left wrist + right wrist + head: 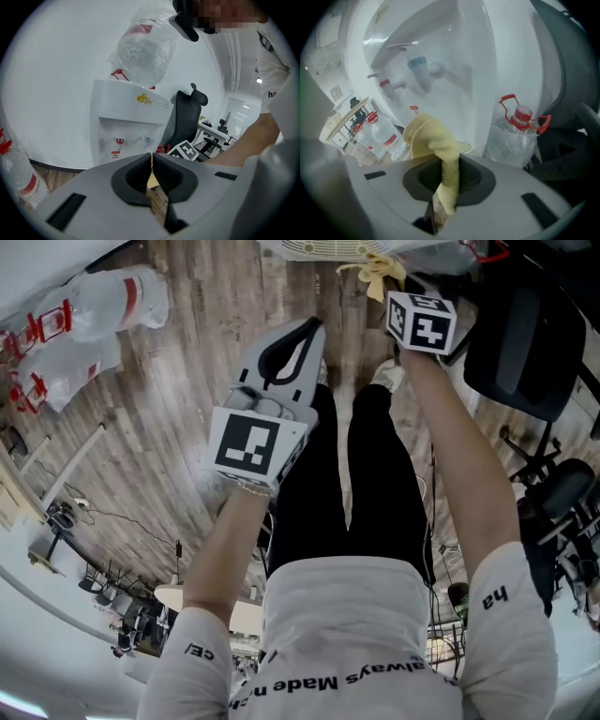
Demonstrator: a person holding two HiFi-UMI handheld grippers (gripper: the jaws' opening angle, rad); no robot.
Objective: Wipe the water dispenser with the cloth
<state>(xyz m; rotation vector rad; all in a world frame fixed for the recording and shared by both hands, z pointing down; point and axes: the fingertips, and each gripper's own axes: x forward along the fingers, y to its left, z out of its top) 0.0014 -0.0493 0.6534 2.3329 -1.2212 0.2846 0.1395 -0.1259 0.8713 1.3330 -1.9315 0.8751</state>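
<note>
Right gripper (447, 173) has its jaws clamped on the yellow cloth (433, 138). The cloth bunches up above the jaws, with a tail hanging down between them. It's right up close to the front of the white water dispenser (487, 70), just below the blue tap (419, 65) and red tap (386, 84), though I can't tell if it's actually touching. A water bottle with a red cap (515, 136) sits on the floor beside the dispenser.

Left gripper (151, 176) is clenched with nothing between the jaws, and it's held well back from the dispenser. From there you can see the upside-down bottle (145, 51) on top of the dispenser and a black office chair (187, 117) next to it. Wooden floor (187, 427) underneath.
</note>
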